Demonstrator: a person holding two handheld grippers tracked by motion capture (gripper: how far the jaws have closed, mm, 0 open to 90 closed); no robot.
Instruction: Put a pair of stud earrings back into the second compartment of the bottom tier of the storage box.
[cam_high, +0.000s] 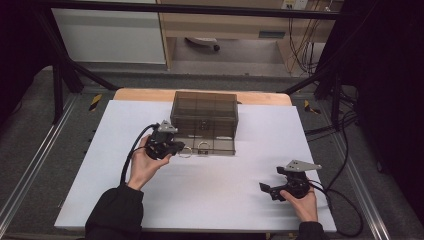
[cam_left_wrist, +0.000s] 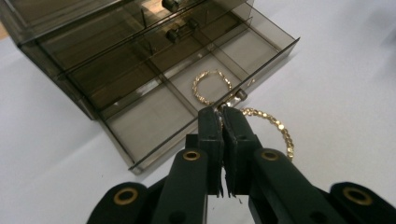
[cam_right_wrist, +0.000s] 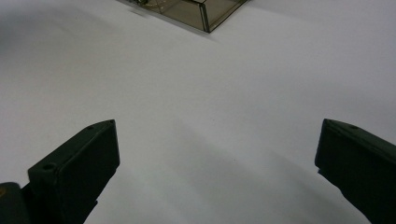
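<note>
Desk (cam_high: 210, 200) surface is white and carries every item in front of you. Toward its far edge stands the smoked transparent drawer box (cam_high: 204, 111), with its bottom drawer (cam_left_wrist: 154, 112) pulled out toward you. Dividers split that drawer into compartments.

Your left tool (cam_left_wrist: 221, 111) sits at the drawer's front wall, beside the small knob (cam_left_wrist: 240, 94) on that wall. Its jaws are pressed together, pinching one end of a gold bead bracelet (cam_left_wrist: 275, 126). The rest of that bracelet curves away outside the drawer, above the white surface; whether it touches the desk cannot be told. In the high view the same tool (cam_high: 176, 146) is at the drawer's left front corner, with the bracelet (cam_high: 186, 152) just in front of the drawer.

A second gold bracelet (cam_left_wrist: 211, 87) lies flat inside a drawer compartment, just behind the front wall and near the knob.

Your right tool (cam_high: 266, 189) is at the near right of the desk, well apart from the box. Its jaws stand wide, with nothing but bare white surface between them in the right gripper view (cam_right_wrist: 217, 154), where one corner of the drawer (cam_right_wrist: 205, 14) appears at the top edge.
</note>
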